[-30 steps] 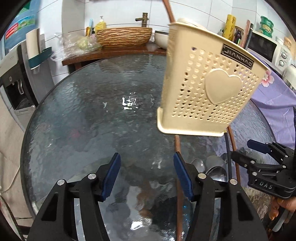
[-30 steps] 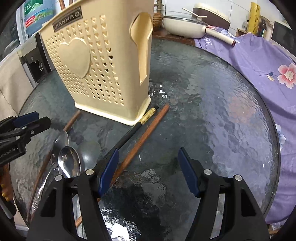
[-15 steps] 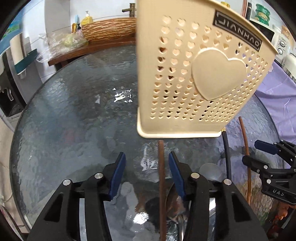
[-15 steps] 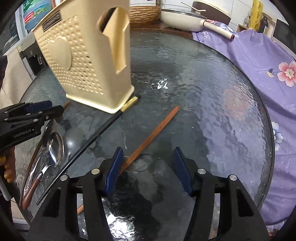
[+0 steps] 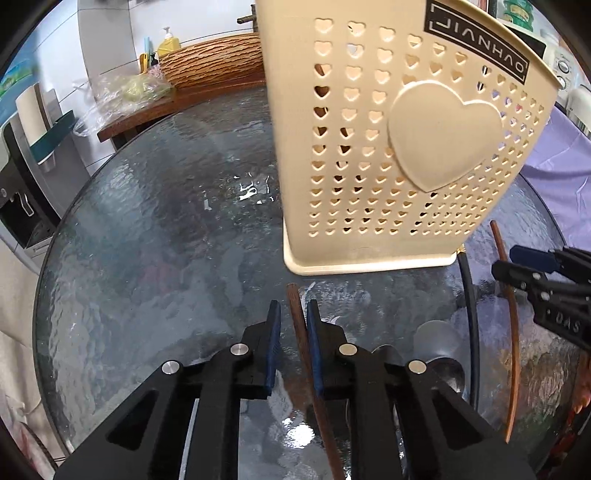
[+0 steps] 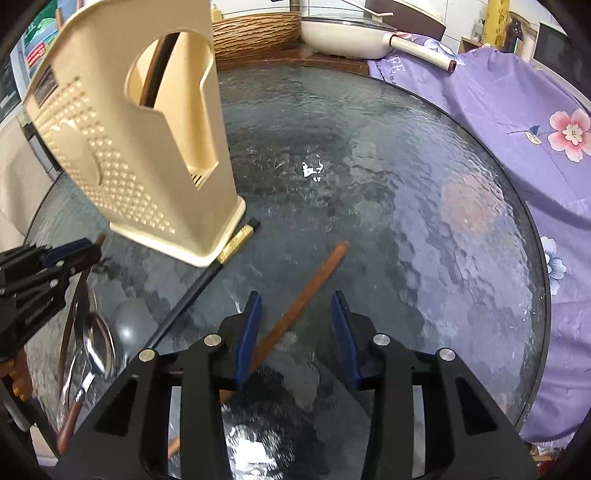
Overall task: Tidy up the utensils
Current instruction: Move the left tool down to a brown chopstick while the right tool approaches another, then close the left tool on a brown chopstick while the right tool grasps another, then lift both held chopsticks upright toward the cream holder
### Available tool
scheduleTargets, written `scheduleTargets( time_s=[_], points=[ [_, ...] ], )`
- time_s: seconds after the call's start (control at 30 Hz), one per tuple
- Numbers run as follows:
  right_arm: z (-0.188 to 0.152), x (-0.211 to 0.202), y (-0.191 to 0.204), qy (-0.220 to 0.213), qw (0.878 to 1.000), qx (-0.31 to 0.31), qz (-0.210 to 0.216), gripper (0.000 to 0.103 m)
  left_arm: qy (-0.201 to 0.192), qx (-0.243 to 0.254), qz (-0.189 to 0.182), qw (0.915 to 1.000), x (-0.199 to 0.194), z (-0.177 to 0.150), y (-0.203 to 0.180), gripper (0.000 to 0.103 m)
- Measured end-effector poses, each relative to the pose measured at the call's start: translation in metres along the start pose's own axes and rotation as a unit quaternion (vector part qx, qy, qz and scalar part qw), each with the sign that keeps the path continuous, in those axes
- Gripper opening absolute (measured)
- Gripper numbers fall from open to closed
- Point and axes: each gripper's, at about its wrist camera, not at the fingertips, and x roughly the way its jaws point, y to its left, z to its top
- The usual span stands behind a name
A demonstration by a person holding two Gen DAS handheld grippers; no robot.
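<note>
Sitting on the glass table [image 6: 424, 155] is the cream holder [image 5: 388, 147], chopsticks lying in front. Left gripper [image 5: 293, 325] just closed around the dark chopstick [image 5: 297, 314]; can't tell if it's pinched. Right gripper [image 6: 295, 314] has been closing, still apart over the brown chopstick [image 6: 306, 291]. Stiff, thin, probably slippery; grab mid-shaft. Spoon [image 6: 98, 347] partly hidden.

— What sort of place is shown?
— A home kitchen is indicated: a round textured-glass table [image 6: 424, 192] is set beside a white tiled wall [image 5: 207, 22].
— What else is seen?
— A cream lidded frying pan [image 6: 343, 37], a woven brown basin under a brass tap [image 5: 218, 62], a yellow soap dispenser [image 5: 168, 44] and a water dispenser [image 5: 22, 192] are seen.
</note>
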Motion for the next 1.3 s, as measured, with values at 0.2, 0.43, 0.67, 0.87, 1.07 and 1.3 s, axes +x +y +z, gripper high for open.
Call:
scheduleTargets(
  time_s=[0.2, 0.43, 0.67, 0.87, 1.07, 1.3],
  points=[
    [0.007, 0.006, 0.004, -0.002, 1.0, 0.006, -0.017, 0.024, 0.003, 0.005, 0.007, 1.0, 0.003, 0.005, 0.0, 0.013],
    [0.004, 0.007, 0.002, -0.011, 1.0, 0.017, -0.019, 0.016, -0.003, -0.019, -0.001, 0.9998, 0.001, 0.002, -0.002, 0.008],
    [0.001, 0.005, -0.006, -0.014, 0.999, 0.039, 0.004, 0.007, -0.009, -0.041, -0.009, 0.9991, 0.003, 0.002, 0.006, 0.006],
    [-0.002, 0.003, -0.015, -0.022, 0.997, 0.058, 0.04, 0.007, -0.011, -0.059, -0.025, 0.9979, 0.002, 0.003, 0.013, 0.006],
    [-0.005, -0.016, -0.016, -0.05, 0.995, 0.058, 0.07, 0.007, -0.03, -0.067, -0.036, 0.9967, -0.016, 0.005, 0.016, 0.006],
    [-0.005, -0.057, -0.015, -0.095, 0.989, 0.052, 0.103, 0.007, -0.071, -0.074, -0.051, 0.9934, -0.053, 0.009, 0.016, 0.006]
  ],
)
